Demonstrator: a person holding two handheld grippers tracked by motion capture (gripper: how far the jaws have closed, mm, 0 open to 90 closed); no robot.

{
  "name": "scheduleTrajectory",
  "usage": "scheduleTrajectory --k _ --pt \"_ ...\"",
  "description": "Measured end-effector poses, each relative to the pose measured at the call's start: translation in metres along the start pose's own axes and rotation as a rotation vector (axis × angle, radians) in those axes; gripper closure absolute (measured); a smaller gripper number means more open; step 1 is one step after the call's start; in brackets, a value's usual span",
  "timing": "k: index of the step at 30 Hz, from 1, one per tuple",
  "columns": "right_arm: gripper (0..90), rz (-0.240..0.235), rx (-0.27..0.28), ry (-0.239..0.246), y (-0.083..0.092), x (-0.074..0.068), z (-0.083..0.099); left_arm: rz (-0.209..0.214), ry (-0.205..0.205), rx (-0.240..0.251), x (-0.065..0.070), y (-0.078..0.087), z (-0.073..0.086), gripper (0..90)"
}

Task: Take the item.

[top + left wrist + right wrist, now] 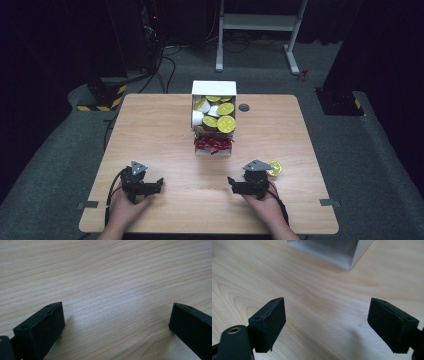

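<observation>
Right gripper (231, 181) held low over the table (165, 145), jaws apart, empty; yellow-lidded capsule (274, 168) lies at its 1 o'clock. Left gripper (160, 182) likewise spread, empty. No legible writing.

A dim lab: lone table (150, 130) (hazard-taped base (102, 97), cables (162, 65)).

Lit brightly from above on the table (165, 135), left dark all around it, with soft shadows under blurred near jaws and mild sheen on wood.
</observation>
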State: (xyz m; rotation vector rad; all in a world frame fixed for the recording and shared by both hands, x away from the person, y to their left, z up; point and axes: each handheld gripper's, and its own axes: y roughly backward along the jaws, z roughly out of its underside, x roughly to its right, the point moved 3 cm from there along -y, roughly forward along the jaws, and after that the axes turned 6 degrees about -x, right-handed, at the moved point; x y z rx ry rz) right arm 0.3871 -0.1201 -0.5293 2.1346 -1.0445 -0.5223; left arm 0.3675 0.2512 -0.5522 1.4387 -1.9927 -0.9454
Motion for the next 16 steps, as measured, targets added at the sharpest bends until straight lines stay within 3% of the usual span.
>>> scheduleTrajectory --k 2,6,16 --pt "13.9 0.0 -0.068 0.023 -0.016 -0.007 0.004 0.0 0.0 0.0 0.0 0.0 0.0 0.6" --pt "12.9 0.029 -0.072 0.078 -0.02 -0.009 0.005 -0.002 -0.005 -0.001 0.0 0.0 0.0 0.5" --pt "9.4 0.076 -0.078 0.013 -0.024 -0.015 0.002 -0.002 -0.004 -0.001 0.0 0.0 0.0 0.5"
